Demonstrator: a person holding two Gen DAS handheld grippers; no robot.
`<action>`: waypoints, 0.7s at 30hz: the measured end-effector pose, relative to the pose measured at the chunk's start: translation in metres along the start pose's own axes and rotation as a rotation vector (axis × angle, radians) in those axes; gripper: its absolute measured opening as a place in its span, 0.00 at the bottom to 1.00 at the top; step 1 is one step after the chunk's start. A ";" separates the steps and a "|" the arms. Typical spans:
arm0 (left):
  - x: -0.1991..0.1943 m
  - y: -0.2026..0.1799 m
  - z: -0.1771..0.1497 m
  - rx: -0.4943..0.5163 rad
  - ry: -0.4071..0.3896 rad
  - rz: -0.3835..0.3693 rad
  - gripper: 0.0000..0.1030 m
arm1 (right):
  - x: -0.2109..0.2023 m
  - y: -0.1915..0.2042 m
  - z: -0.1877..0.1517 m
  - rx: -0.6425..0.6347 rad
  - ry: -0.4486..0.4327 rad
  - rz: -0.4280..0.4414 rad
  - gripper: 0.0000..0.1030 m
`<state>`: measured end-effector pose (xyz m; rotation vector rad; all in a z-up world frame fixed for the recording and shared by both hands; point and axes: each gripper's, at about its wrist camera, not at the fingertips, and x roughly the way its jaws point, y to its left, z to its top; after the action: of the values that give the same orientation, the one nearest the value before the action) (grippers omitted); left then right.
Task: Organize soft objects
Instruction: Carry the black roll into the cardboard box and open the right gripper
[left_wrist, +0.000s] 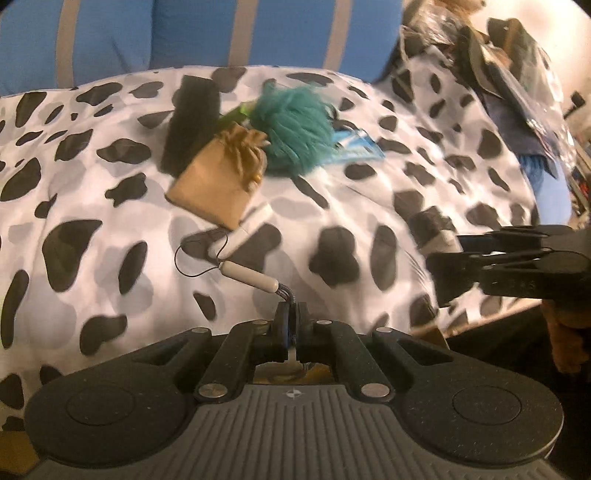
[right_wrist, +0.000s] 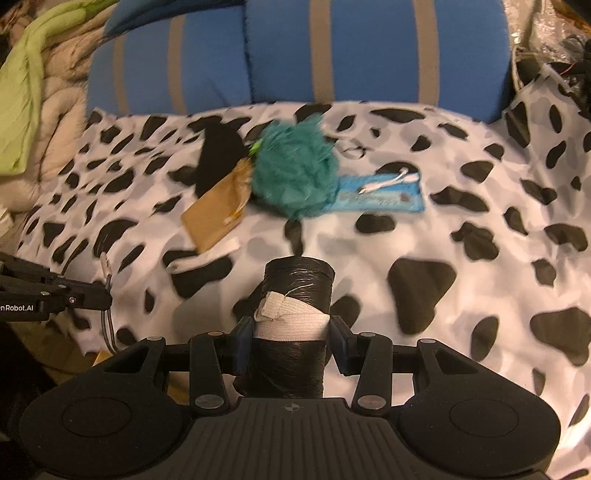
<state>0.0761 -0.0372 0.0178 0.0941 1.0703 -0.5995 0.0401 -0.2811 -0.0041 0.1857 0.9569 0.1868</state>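
While the cow-print blanket (right_wrist: 461, 206) fills both views, the right wrist view shows, at its far left edge, the left gripper (right_wrist: 105, 295) with its fingers pinched shut on a thin cord whose cream-coloured connector (left_wrist: 249, 275) sticks out past the tips in the left wrist view, lower centre. Further up and left of centre lies a tan drawstring pouch (right_wrist: 218, 210), partly over a black cloth (right_wrist: 219, 158); a white strip (right_wrist: 221, 248) sits against the pouch's lower edge. Just right of the pouch, touching it, rests a teal fluffy pom-pom (right_wrist: 295, 173), and right of that a blue flat packet (right_wrist: 384, 195) with a white cable lying on it. At lower centre the right gripper (right_wrist: 291, 332) has its fingers partly open and pressed on either side of a black roll (right_wrist: 295, 291) wrapped with a white band, which stands upright between them. Across the top runs a blue cushion with grey stripes (right_wrist: 351, 51), and a green cloth (right_wrist: 22, 85) sits at the upper left.
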 end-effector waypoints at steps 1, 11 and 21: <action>-0.002 -0.002 -0.004 0.004 0.006 -0.008 0.03 | -0.001 0.005 -0.004 -0.009 0.009 0.010 0.46; -0.001 -0.024 -0.035 0.061 0.133 -0.086 0.03 | -0.011 0.060 -0.048 -0.120 0.105 0.087 0.46; 0.044 -0.045 -0.068 0.142 0.371 -0.019 0.03 | 0.015 0.095 -0.078 -0.212 0.321 0.078 0.46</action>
<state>0.0142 -0.0694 -0.0434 0.3289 1.3869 -0.6909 -0.0226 -0.1800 -0.0372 -0.0034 1.2414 0.3966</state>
